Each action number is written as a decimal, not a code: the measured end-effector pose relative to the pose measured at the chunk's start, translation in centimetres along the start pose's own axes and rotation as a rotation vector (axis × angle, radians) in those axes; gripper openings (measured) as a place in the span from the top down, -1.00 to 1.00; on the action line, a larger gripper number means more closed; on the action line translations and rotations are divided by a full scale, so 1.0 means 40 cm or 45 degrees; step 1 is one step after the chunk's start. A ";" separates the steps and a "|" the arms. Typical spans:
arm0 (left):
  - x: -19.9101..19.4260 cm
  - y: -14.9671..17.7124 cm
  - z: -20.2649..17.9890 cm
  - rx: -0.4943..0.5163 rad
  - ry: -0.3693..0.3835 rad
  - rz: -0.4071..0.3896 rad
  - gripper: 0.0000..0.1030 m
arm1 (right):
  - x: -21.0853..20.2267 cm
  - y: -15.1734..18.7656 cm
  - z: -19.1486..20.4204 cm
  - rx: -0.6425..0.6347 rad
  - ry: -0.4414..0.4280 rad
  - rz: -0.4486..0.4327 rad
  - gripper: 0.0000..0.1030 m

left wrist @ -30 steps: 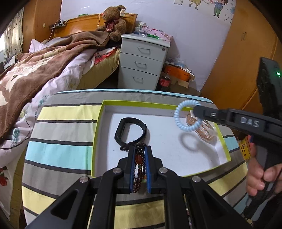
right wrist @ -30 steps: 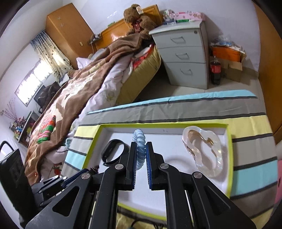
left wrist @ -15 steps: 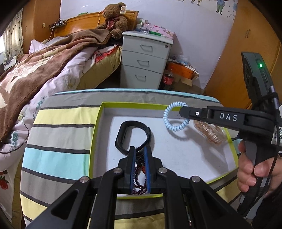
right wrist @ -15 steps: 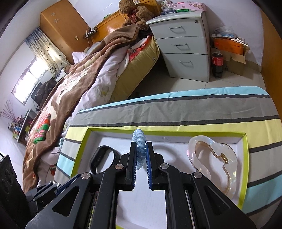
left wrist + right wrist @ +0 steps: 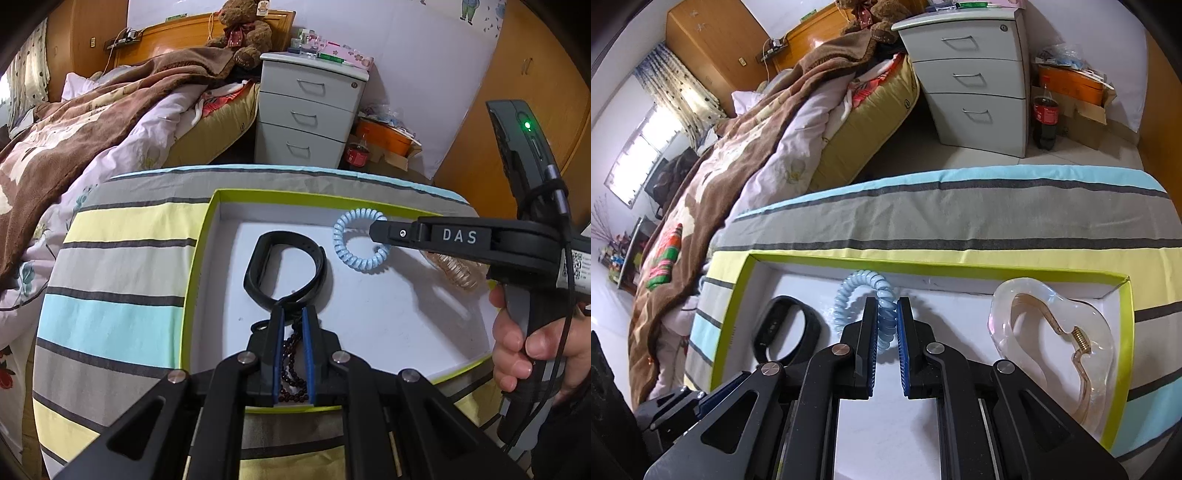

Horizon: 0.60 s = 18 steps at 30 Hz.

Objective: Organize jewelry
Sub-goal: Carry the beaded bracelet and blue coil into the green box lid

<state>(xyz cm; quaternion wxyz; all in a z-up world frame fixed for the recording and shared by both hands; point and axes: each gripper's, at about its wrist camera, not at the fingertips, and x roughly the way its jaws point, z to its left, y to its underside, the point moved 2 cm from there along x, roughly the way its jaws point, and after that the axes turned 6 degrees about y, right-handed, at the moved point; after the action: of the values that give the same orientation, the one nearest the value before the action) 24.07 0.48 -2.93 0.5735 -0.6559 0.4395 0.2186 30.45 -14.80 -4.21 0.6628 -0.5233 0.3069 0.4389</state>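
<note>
A shallow white box with a green rim (image 5: 207, 236) (image 5: 1124, 332) lies on the striped table. My left gripper (image 5: 293, 312) is shut on a dark red bead bracelet (image 5: 291, 369), low over the box's near side, just short of a black wristband (image 5: 286, 269) (image 5: 783, 332) lying in the box. My right gripper (image 5: 886, 306) (image 5: 376, 230) is shut on a pale blue coil hair tie (image 5: 871, 295) (image 5: 356, 240), held low over the far middle of the box. A clear heart-shaped hair claw (image 5: 1052, 339) (image 5: 456, 271) lies at the box's right end.
The striped cloth (image 5: 118, 280) covers the table around the box. Behind it stand a bed with a brown blanket (image 5: 92, 122), a grey drawer unit (image 5: 310, 114) and a cola bottle (image 5: 1045, 118) on the floor. A person's hand (image 5: 524, 347) holds the right gripper's handle.
Both grippers have sunk toward the box floor with their pieces still held. The right gripper carried the blue coil leftward, away from the hair claw and nearer the wristband.
</note>
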 end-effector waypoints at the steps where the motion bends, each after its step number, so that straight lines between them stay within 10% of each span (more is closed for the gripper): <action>1: 0.003 0.000 0.002 -0.003 -0.002 0.003 0.80 | 0.003 0.002 0.000 -0.002 0.014 0.003 0.80; 18: 0.004 0.008 0.020 -0.059 0.003 0.020 0.78 | 0.010 0.002 0.015 -0.074 0.050 -0.010 0.68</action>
<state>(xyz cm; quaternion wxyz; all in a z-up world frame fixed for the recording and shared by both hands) 24.05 1.20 -3.43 0.5559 -0.6657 0.4402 0.2326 30.50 -14.11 -4.41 0.6429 -0.5521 0.3048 0.4347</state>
